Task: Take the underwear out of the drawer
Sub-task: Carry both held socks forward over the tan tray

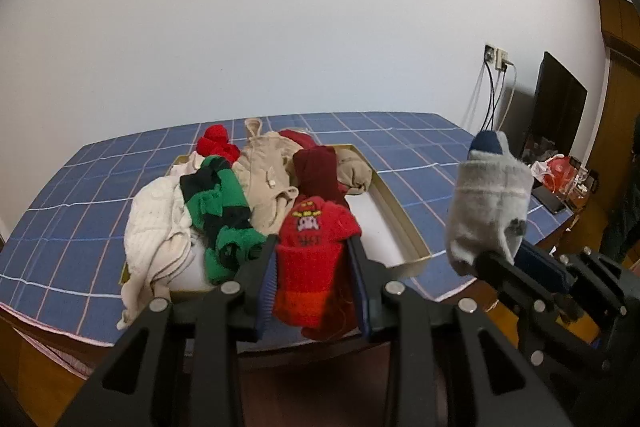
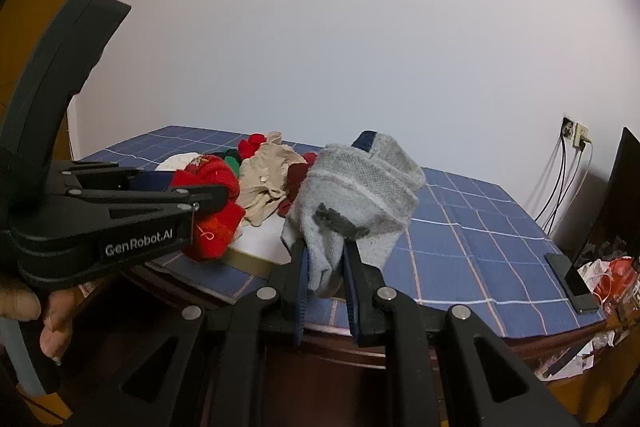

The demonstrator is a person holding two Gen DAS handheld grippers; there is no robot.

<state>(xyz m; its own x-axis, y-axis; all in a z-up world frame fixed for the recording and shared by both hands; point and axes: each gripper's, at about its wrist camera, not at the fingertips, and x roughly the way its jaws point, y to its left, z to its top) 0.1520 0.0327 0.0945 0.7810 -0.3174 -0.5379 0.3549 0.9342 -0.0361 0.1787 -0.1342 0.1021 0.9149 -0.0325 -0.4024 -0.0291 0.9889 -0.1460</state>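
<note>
Plain white wall behind, and in front of it a bench [image 1: 100,195] under a blue checked cloth, carrying a shallow gold-sided drawer [image 1: 404,223] heaped with knitwear.

Starting at the left tongs [image 1: 312,271]: they're pinching a red knitted piece [image 1: 316,247] with a little cartoon patch on it, pads pressed in on both flanks, the piece held up near the drawer's front edge. In the right wrist view it shows side-on as a red bundle [image 2: 212,203] gripped at the tips. The right tongs [image 2: 324,267] are clamped on a grey knitted piece [image 2: 360,195] with a navy tip, which stands up from the grip and flops over to the right; in the left wrist view it hangs in the air off to the right of the drawer, apart from it.

So both pieces look to be clear of the drawer, by my reading, and what's left is to carry them away and set them down.

Outward now: inside the drawer lie a green-and-black striped piece [image 1: 220,215], a cream knit [image 1: 156,227] spilling over the left wall, a beige garment [image 1: 268,171], a dark maroon piece [image 1: 320,171] and a small red bundle [image 1: 216,143] at the back. The pile runs from the near left corner back to the far end, straight ahead of the left tongs and to the left of the right tongs, so the left hand is the nearer one for the next reach. Bare white drawer floor shows along the right side.
</note>
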